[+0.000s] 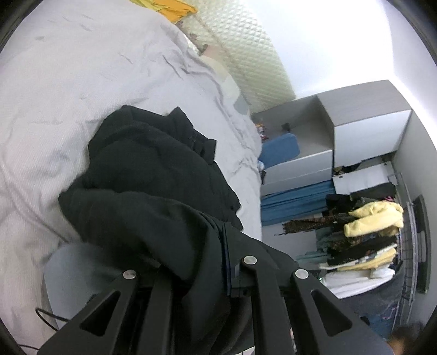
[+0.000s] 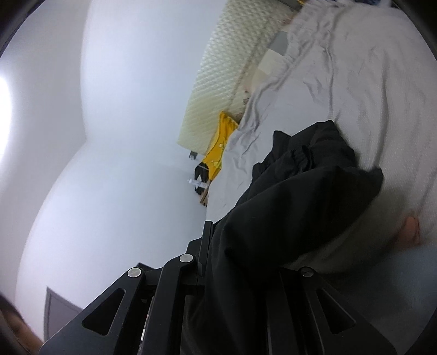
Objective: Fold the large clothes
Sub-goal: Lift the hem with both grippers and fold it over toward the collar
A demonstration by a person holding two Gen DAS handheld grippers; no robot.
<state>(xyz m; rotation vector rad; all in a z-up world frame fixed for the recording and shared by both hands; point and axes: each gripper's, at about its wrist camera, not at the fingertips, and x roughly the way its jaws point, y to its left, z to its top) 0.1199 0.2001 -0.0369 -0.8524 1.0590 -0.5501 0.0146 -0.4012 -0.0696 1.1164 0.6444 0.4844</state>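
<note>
A large black garment lies bunched on a bed with a pale grey sheet. One end of it runs up into my left gripper, which is shut on the cloth and holds it above the bed. In the right wrist view the same black garment drapes from the sheet into my right gripper, which is shut on another part of it. The fabric hides most of both grippers' fingers.
A yellow cloth lies at the bed's far end by a quilted headboard. Beside the bed stand grey drawers, blue fabric and a rack of stacked clothes. A white wall fills the right view's left.
</note>
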